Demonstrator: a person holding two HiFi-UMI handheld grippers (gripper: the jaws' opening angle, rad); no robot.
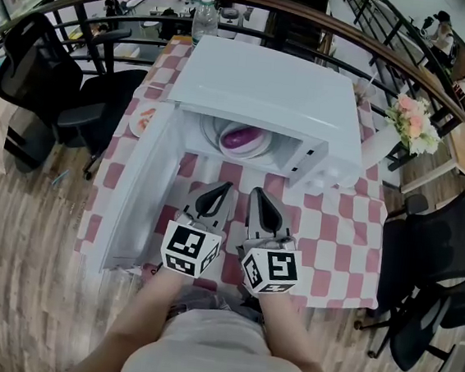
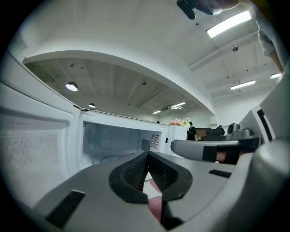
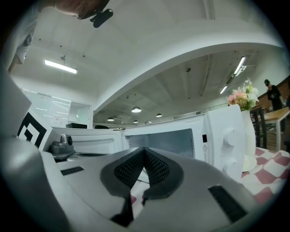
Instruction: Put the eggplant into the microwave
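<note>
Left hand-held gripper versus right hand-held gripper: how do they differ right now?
The left hand-held gripper sits nearer the open door; the right hand-held gripper sits nearer the control panel. The left hand-held gripper's view looks into the cavity beside the door, while the right hand-held gripper's view takes in the knobs. Both are shut, empty and pointed at the microwave, with the eggplant inside.

Left tool (image 1: 222,190) and right tool (image 1: 258,195) side by side, level — both jaws closed, empty
</note>
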